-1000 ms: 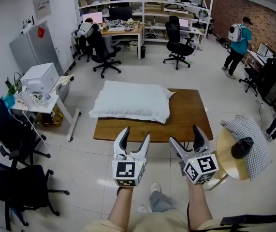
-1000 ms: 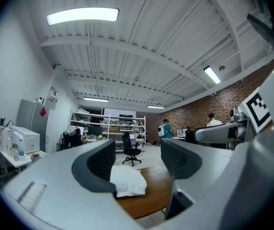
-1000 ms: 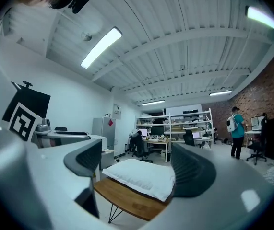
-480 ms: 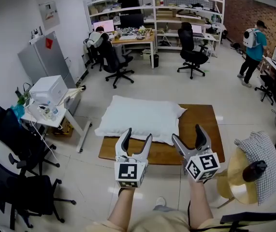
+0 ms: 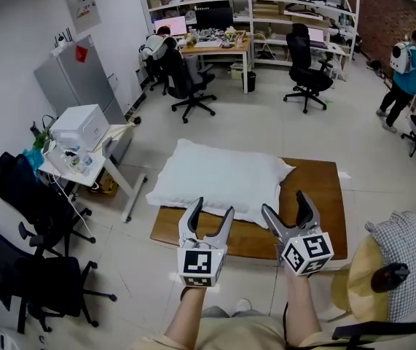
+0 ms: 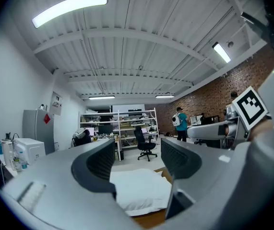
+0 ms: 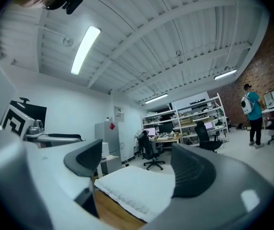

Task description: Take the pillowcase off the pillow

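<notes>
We hold both grippers out in front of us, side by side and apart from each other. The left gripper (image 5: 213,208) has its jaws spread with nothing between them; through the gap its own view shows only the pillow (image 5: 218,181) lying further off. The right gripper (image 5: 284,203) is likewise agape and empty. The pillow, white in its pillowcase, lies flat on the left half of the wooden table (image 5: 317,195), covering the far left corner and reaching over the left edge, with a strip of bare wood along the near edge in front of it. Neither gripper touches it.

Compared with a second ago, we stand closer. Then the jaw tips showed short of the table's near edge, over the floor; now in the head view they overlap that edge and the pillow's near side. The pillow itself has not shifted on the table, and the jaw gaps look the same. The stool with the checked cushion (image 5: 404,254) sits to our right, nearer the picture's lower corner than before
</notes>
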Demonstrator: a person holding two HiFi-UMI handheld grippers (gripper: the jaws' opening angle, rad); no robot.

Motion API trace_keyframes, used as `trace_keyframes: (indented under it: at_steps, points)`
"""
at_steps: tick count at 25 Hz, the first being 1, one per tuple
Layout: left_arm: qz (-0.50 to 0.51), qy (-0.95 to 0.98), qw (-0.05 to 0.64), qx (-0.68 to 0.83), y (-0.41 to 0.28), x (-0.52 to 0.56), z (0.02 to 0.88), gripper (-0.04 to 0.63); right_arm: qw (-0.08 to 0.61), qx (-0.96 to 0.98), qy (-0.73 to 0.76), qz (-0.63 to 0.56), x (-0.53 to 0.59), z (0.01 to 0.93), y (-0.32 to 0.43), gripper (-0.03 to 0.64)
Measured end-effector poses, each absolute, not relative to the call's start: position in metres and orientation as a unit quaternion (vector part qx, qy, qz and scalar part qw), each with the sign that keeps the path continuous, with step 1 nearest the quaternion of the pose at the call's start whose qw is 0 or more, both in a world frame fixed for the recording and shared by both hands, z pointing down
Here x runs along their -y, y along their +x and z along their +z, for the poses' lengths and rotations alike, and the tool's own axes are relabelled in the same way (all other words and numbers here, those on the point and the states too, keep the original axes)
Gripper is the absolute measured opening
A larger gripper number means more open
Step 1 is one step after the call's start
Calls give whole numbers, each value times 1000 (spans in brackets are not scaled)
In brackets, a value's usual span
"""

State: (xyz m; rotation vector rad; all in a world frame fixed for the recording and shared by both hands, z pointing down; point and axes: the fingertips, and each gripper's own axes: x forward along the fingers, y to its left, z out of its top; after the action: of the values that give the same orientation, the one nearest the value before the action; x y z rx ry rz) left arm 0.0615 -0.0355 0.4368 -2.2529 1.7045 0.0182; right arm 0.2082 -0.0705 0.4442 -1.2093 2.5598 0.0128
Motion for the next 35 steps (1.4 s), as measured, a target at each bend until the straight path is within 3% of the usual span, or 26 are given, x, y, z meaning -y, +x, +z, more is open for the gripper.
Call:
trace_keyframes:
  at_steps: [17, 22, 30, 35]
  points:
    - [43, -800, 130, -584, -80, 213, 456, 301, 115, -870, -478, 17, 234, 463, 116, 437]
    - [76, -809, 150, -563, -155, 265, 419, 301, 140, -858, -488, 77, 253, 401, 57, 437]
    - [73, -848, 135, -507, -266, 323, 432, 301, 108, -839, -530, 68, 297, 417, -59, 437]
    - [70, -867, 113, -481, -271, 366, 421, 301, 92, -829, -547, 74, 317, 396, -67, 437]
